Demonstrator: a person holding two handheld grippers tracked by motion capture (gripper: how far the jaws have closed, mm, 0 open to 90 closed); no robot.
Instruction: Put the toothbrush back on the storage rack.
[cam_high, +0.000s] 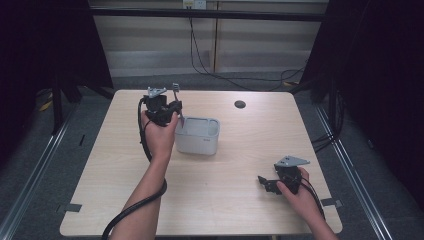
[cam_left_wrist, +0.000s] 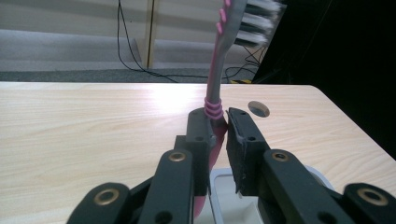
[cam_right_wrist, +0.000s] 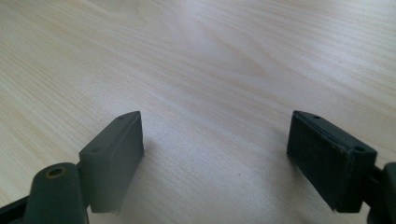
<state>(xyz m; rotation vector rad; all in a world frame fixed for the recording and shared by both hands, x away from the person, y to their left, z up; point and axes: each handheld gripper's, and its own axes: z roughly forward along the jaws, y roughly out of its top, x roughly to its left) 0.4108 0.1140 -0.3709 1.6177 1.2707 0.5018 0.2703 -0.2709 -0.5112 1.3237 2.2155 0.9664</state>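
A pink and grey toothbrush (cam_left_wrist: 215, 70) stands upright with its bristled head on top, and my left gripper (cam_left_wrist: 218, 115) is shut on its handle. In the high view the left gripper (cam_high: 172, 107) holds the toothbrush (cam_high: 177, 92) just over the left end of a white rectangular holder (cam_high: 199, 141) on the table. The handle's lower end dips toward the holder's (cam_left_wrist: 233, 203) opening. My right gripper (cam_high: 263, 182) rests low near the table's front right, open, with only bare tabletop between the jaws of the right gripper (cam_right_wrist: 217, 140).
The light wooden table (cam_high: 235, 165) has a round cable hole (cam_high: 240, 104) at the back centre, also seen as a hole (cam_left_wrist: 258, 108) past the left jaws. Black cables (cam_high: 200, 60) run over the floor behind the table. Dark curtains stand on both sides.
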